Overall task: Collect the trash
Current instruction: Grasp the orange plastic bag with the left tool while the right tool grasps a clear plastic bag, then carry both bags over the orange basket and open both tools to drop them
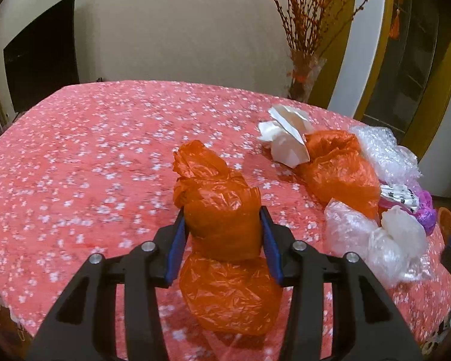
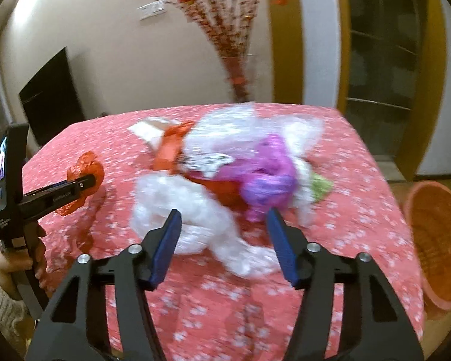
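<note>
The left gripper (image 1: 222, 228) squeezed a crinkly orange plastic bag (image 1: 219, 207) at the table's (image 1: 75, 150) middle, to carry it off. The right gripper's (image 2: 222, 225) fingers stood half-wide, blurred, holding nothing I could tell, facing the trash pile (image 2: 225, 162); the orange basket (image 2: 436, 246) waited at three o'clock.

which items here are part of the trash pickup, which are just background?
Job:
- orange bag, clamped in the left tongs
- second orange bag
- crumpled white paper
- clear plastic bags
- bubble wrap
- purple bag
- orange basket
- right tongs

Background:
- flowered tablecloth
- vase of twigs
- dark screen
</note>
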A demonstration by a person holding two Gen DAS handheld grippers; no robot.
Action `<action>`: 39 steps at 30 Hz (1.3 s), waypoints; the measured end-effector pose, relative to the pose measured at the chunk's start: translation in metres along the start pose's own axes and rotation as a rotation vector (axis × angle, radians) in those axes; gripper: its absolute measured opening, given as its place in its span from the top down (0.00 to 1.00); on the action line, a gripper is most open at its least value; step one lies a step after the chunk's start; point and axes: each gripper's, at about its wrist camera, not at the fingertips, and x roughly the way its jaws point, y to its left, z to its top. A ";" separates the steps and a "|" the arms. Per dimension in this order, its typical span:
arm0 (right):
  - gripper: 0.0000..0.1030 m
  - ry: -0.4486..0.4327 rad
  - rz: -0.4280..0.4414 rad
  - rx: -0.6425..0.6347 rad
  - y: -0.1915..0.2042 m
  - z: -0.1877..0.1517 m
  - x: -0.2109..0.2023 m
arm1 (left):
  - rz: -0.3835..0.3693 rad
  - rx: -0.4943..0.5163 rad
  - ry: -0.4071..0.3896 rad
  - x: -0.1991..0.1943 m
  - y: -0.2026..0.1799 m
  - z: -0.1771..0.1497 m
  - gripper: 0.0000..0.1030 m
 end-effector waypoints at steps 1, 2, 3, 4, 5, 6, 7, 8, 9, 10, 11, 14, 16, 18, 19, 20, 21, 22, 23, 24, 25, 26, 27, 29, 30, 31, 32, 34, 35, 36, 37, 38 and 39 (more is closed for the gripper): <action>0.48 0.005 0.005 -0.011 0.004 0.001 0.005 | -0.001 0.000 -0.004 -0.003 0.003 0.000 0.56; 0.50 0.014 0.010 -0.013 0.004 0.002 0.007 | -0.002 0.000 -0.007 -0.005 0.004 0.000 0.56; 0.51 0.030 0.025 -0.016 0.007 0.004 0.011 | -0.007 -0.003 -0.009 -0.007 0.006 0.000 0.56; 0.52 0.048 0.038 -0.022 0.010 0.004 0.018 | -0.010 -0.005 -0.009 -0.007 0.007 0.000 0.56; 0.53 0.057 0.039 -0.028 0.012 0.003 0.022 | -0.011 -0.007 -0.010 -0.008 0.008 -0.001 0.56; 0.53 0.064 0.037 -0.035 0.014 0.003 0.027 | -0.013 -0.008 -0.011 -0.009 0.010 -0.002 0.56; 0.53 0.074 0.030 -0.046 0.018 0.003 0.033 | -0.014 -0.009 -0.012 -0.011 0.009 -0.004 0.56; 0.53 0.080 0.030 -0.049 0.018 0.003 0.036 | -0.016 -0.009 -0.012 -0.011 0.009 -0.004 0.56; 0.53 0.087 0.030 -0.052 0.020 0.003 0.040 | -0.017 -0.007 -0.014 -0.012 0.010 -0.004 0.56; 0.54 0.094 0.031 -0.055 0.021 0.004 0.043 | -0.018 -0.004 -0.015 -0.013 0.011 -0.005 0.56; 0.60 0.107 0.036 -0.054 0.022 0.005 0.047 | -0.020 -0.002 -0.015 -0.013 0.011 -0.005 0.56; 0.83 0.127 0.025 -0.052 0.019 0.005 0.055 | -0.022 0.000 -0.012 -0.011 0.010 -0.006 0.56; 0.93 0.123 0.021 -0.043 0.016 0.006 0.053 | -0.022 0.000 -0.011 -0.011 0.010 -0.007 0.56; 0.99 0.103 0.036 -0.034 0.012 0.009 0.045 | -0.024 0.000 -0.013 -0.012 0.009 -0.009 0.56; 0.99 0.088 0.039 -0.035 0.011 0.011 0.040 | -0.025 0.001 -0.014 -0.012 0.008 -0.009 0.56; 1.00 0.077 0.042 -0.032 0.009 0.012 0.035 | -0.026 0.002 -0.014 -0.013 0.007 -0.009 0.56; 1.00 0.065 0.043 -0.026 0.007 0.013 0.031 | -0.029 0.002 -0.015 -0.013 0.006 -0.009 0.56; 1.00 0.056 0.044 -0.020 0.006 0.014 0.026 | -0.031 0.003 -0.017 -0.014 0.004 -0.008 0.56; 1.00 0.044 0.047 -0.010 0.005 0.015 0.022 | -0.032 0.005 -0.018 -0.015 0.004 -0.008 0.56; 1.00 0.034 0.048 -0.006 0.005 0.015 0.017 | -0.035 0.008 -0.022 -0.016 0.002 -0.008 0.56; 1.00 0.025 0.052 -0.003 0.004 0.016 0.013 | -0.037 0.010 -0.024 -0.017 0.000 -0.008 0.56; 1.00 0.015 0.058 -0.003 0.005 0.017 0.007 | -0.040 0.013 -0.025 -0.018 -0.001 -0.008 0.56; 1.00 0.004 0.062 -0.003 0.005 0.018 0.002 | -0.044 0.016 -0.028 -0.020 -0.004 -0.008 0.56; 1.00 -0.019 0.070 0.003 0.004 0.022 -0.008 | -0.050 0.021 -0.032 -0.023 -0.006 -0.007 0.56; 1.00 -0.029 0.074 0.008 0.003 0.023 -0.013 | -0.054 0.025 -0.036 -0.026 -0.008 -0.007 0.56; 1.00 -0.037 0.078 0.015 0.002 0.025 -0.016 | -0.058 0.030 -0.041 -0.028 -0.011 -0.007 0.56; 1.00 -0.048 0.084 0.023 0.000 0.028 -0.021 | -0.064 0.035 -0.046 -0.031 -0.013 -0.006 0.56; 1.00 -0.068 0.091 0.035 -0.004 0.031 -0.030 | -0.074 0.042 -0.056 -0.036 -0.018 -0.004 0.56; 1.00 -0.080 0.093 0.043 -0.006 0.034 -0.035 | -0.080 0.045 -0.061 -0.038 -0.021 -0.004 0.56; 1.00 -0.091 0.094 0.049 -0.009 0.035 -0.039 | -0.091 0.051 -0.068 -0.042 -0.025 -0.002 0.56; 1.00 -0.102 0.093 0.055 -0.012 0.037 -0.043 | -0.100 0.057 -0.073 -0.045 -0.029 -0.001 0.56; 1.00 -0.118 0.088 0.060 -0.015 0.039 -0.048 | -0.108 0.064 -0.078 -0.048 -0.034 0.000 0.56; 1.00 -0.129 0.082 0.067 -0.018 0.040 -0.052 | -0.115 0.071 -0.081 -0.049 -0.038 0.001 0.56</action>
